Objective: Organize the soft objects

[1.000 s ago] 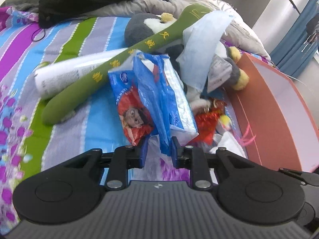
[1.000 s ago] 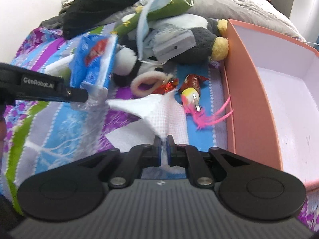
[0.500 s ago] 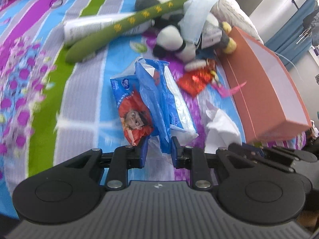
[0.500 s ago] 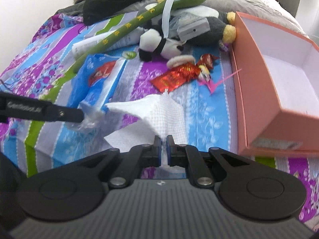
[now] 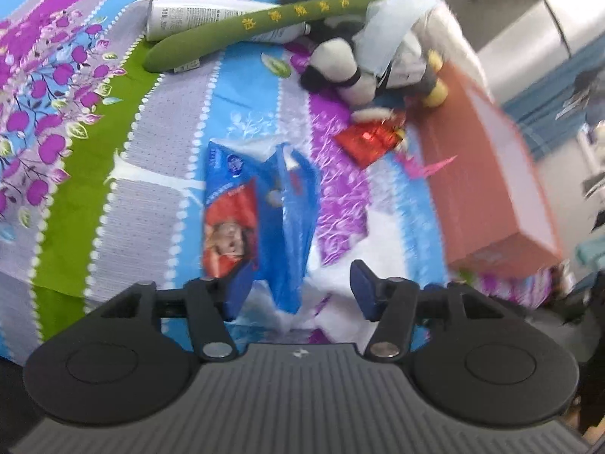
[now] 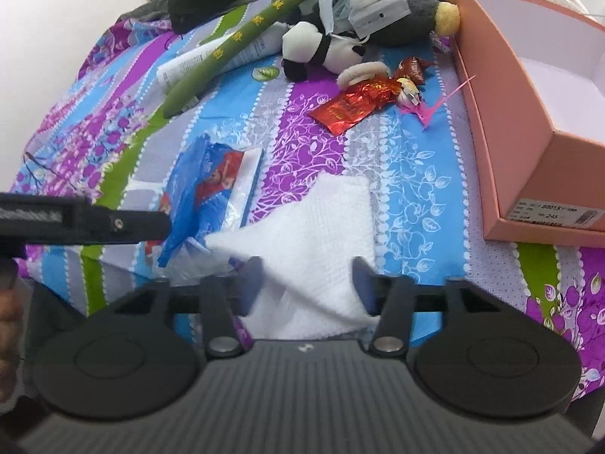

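Note:
A blue tissue pack (image 5: 257, 219) with a red cartoon print lies on the striped bedspread, its near end between the open fingers of my left gripper (image 5: 298, 291). It also shows in the right wrist view (image 6: 204, 196). A white tissue sheet (image 6: 314, 242) lies on the bed, its near edge between the open fingers of my right gripper (image 6: 306, 283). My left gripper (image 6: 83, 219) reaches in from the left in the right wrist view.
A pink open box (image 6: 529, 75) stands on the right. Farther back lie a red foil wrapper (image 6: 355, 102), a panda plush (image 6: 317, 45), a penguin plush (image 6: 401, 19), a long green plush (image 6: 242, 38), a white tube (image 5: 196, 15) and a face mask (image 5: 393, 26).
Both grippers have opened and let go: the tissue pack and the white tissue now rest on the bed. Both have drawn back toward the near edge.

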`<control>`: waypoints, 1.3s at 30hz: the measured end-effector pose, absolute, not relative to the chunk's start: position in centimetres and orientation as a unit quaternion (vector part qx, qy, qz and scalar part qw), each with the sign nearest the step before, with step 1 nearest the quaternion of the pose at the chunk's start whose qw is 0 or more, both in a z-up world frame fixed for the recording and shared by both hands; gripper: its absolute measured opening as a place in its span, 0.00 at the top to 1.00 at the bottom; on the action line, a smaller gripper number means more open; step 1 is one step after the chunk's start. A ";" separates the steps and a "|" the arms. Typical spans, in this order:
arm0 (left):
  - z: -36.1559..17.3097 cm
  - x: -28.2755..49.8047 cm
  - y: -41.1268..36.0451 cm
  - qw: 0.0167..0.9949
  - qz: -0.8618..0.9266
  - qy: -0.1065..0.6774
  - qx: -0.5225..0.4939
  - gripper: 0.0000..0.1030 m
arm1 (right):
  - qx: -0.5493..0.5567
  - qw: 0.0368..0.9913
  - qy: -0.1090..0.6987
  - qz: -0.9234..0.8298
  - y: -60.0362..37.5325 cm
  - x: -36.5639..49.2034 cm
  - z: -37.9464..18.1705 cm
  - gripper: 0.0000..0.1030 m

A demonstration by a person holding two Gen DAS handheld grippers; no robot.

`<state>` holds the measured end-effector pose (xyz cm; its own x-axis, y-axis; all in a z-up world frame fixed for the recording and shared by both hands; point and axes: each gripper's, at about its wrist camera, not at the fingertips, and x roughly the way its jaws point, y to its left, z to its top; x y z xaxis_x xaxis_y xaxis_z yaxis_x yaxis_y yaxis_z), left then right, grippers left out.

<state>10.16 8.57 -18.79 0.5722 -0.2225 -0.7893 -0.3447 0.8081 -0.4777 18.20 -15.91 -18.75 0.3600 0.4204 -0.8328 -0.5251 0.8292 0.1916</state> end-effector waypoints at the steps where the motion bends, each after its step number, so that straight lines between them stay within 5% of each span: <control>1: -18.8 10.2 8.6 0.832 0.038 0.459 -0.310 0.39 | -0.048 0.823 0.488 0.287 -16.0 18.3 -18.8 0.36; 18: -20.4 13.7 7.6 0.836 0.073 0.469 -0.274 0.40 | -0.072 0.815 0.513 0.261 -14.7 20.3 -22.7 0.32; 25: -21.4 15.3 6.8 0.835 0.069 0.486 -0.250 0.54 | -0.121 0.811 0.494 0.290 -12.8 20.0 -23.6 0.32; 29: -21.9 15.7 6.5 0.834 0.076 0.493 -0.237 0.61 | -0.136 0.813 0.479 0.300 -12.3 19.9 -23.5 0.46; 33: -22.1 15.9 6.7 0.831 0.081 0.496 -0.237 0.70 | -0.136 0.814 0.472 0.310 -11.9 19.8 -23.1 0.78; 39: -21.5 15.4 6.9 0.836 0.087 0.488 -0.233 0.86 | -0.133 0.824 0.465 0.294 -12.1 19.8 -22.2 0.85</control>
